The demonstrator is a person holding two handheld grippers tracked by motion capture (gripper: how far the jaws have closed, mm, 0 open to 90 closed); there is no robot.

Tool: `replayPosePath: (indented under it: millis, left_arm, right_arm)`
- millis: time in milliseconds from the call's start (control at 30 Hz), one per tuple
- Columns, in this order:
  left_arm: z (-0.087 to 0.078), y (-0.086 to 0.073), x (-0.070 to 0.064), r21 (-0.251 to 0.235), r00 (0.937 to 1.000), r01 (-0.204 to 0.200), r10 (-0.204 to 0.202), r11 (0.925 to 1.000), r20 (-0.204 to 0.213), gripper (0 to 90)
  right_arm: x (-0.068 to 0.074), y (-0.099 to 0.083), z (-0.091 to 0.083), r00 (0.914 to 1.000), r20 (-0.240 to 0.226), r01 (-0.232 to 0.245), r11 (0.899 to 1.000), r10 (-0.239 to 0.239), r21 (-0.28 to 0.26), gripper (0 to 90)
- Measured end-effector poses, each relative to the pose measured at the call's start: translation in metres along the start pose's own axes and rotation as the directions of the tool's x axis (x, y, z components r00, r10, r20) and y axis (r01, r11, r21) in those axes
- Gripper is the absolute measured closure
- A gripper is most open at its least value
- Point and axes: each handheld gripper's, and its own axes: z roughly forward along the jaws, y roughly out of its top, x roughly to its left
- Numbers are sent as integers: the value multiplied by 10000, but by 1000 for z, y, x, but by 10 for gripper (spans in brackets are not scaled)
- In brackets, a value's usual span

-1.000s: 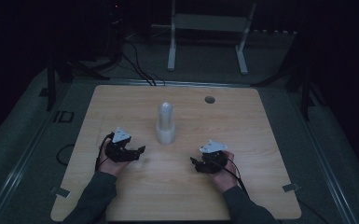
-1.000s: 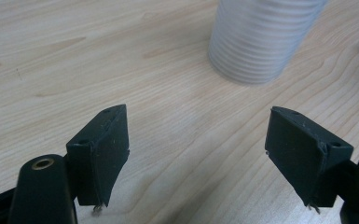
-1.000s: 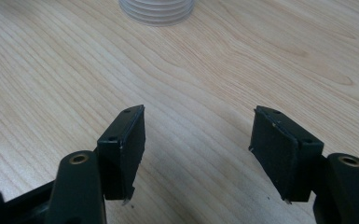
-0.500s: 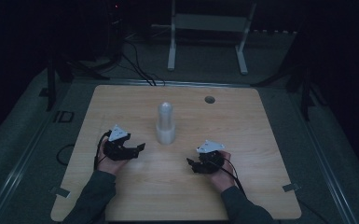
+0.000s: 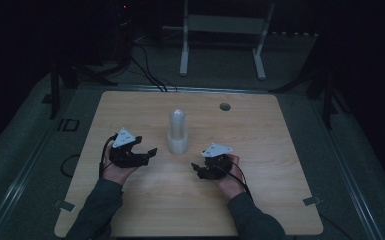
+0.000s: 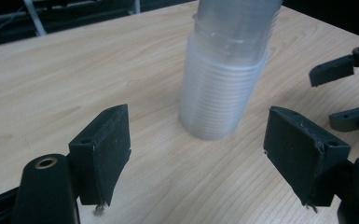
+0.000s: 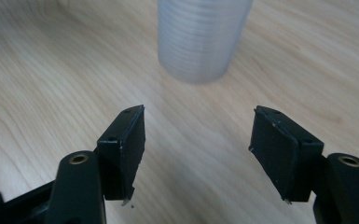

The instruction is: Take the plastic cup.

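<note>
At the centre of the wooden table point(image 5: 130, 107) stands the stack of cups point(image 5: 177, 132), upright, translucent white, rims down; a narrower rounded upper part rises from a wider ribbed base. Bare tabletop surrounds the stack on all sides, and every table edge lies well apart from it. A small round hole point(image 5: 224, 106) sits at 1 o'clock from the stack, near the far edge.

The left gripper point(image 5: 145, 153) is at 8 o'clock from the stack, near it but apart, jaws spread wide. The right gripper point(image 5: 196, 167) is at 5 o'clock, likewise near and apart, jaws spread wide. Open wood lies between each gripper and the stack base.

The left gripper view resolves the fine horizontal ribbing on the stack of cups point(image 6: 221, 88) and the step where the upper part meets the base; it also shows the right gripper's jaws at 3 o'clock. The right gripper view shows the ribbed base centred ahead of the jaw gap. The high view alone shows the floor point(image 5: 330, 150), cables point(image 5: 147, 72) and a white stand point(image 5: 220, 37) beyond the far edge.
</note>
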Motion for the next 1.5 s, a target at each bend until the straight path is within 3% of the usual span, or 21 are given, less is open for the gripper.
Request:
replayPosePath:
  millis: [467, 800, 1167, 1500]
  left_arm:
    - [8, 37, -6, -94, 9976, -672, 674, 9977, 165, 235]
    - [18, 61, -7, -204, 9946, -939, 947, 9954, 429, 235]
    - [36, 78, -12, -178, 9900, -1260, 1269, 9919, 617, 265]
    - [49, 90, -17, -363, 9880, -1223, 1251, 9918, 906, 288]
  right_arm:
    - [-9, 22, 8, 9978, -414, -549, 9969, 526, -556, 352]
    - [-13, 40, 16, 9980, -529, -378, 9965, 338, -751, 323]
    - [-18, 43, 22, 9967, -583, -615, 9948, 568, -815, 298]
    - [-20, 45, 24, 9971, -495, -611, 9947, 571, -831, 286]
